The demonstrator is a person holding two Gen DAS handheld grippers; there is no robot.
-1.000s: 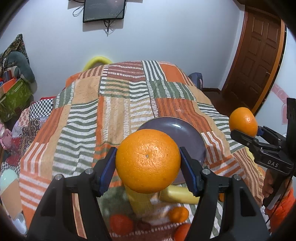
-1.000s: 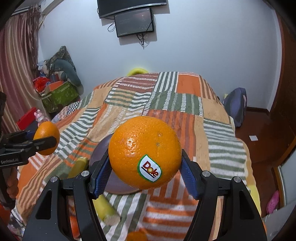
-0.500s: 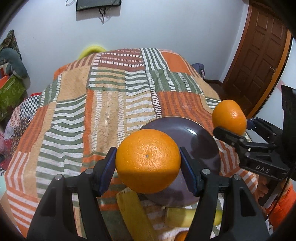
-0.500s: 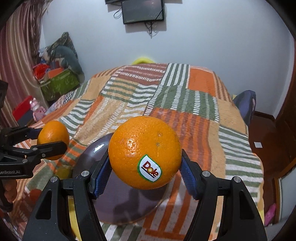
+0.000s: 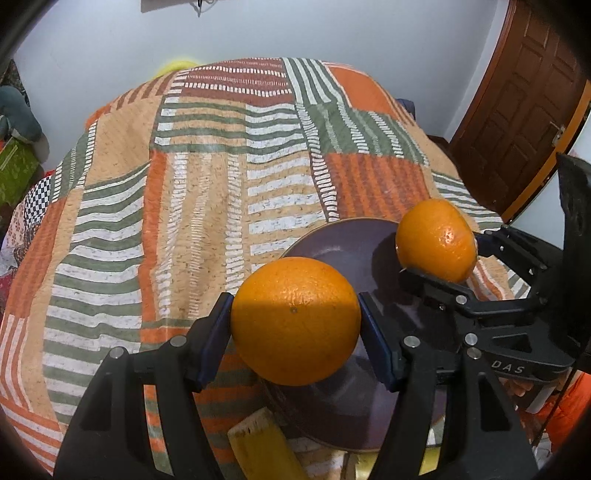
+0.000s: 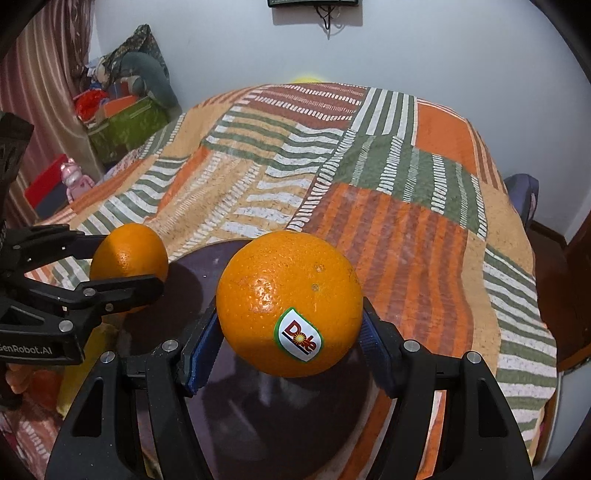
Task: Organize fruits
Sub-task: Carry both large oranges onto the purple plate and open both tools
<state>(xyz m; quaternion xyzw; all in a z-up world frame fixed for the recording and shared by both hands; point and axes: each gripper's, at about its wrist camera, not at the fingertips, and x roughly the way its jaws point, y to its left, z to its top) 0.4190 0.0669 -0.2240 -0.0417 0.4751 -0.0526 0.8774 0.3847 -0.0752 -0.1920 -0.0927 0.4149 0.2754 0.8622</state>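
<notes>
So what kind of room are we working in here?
Most likely a bedroom at home: the patchwork bedspread covers a bed, a wall-mounted screen hangs above it, and a panelled wooden door stands to one side.

Your two wrist views look forward, close over the bed (image 5: 207, 192), sharing the dark plate (image 6: 207, 273).
</notes>
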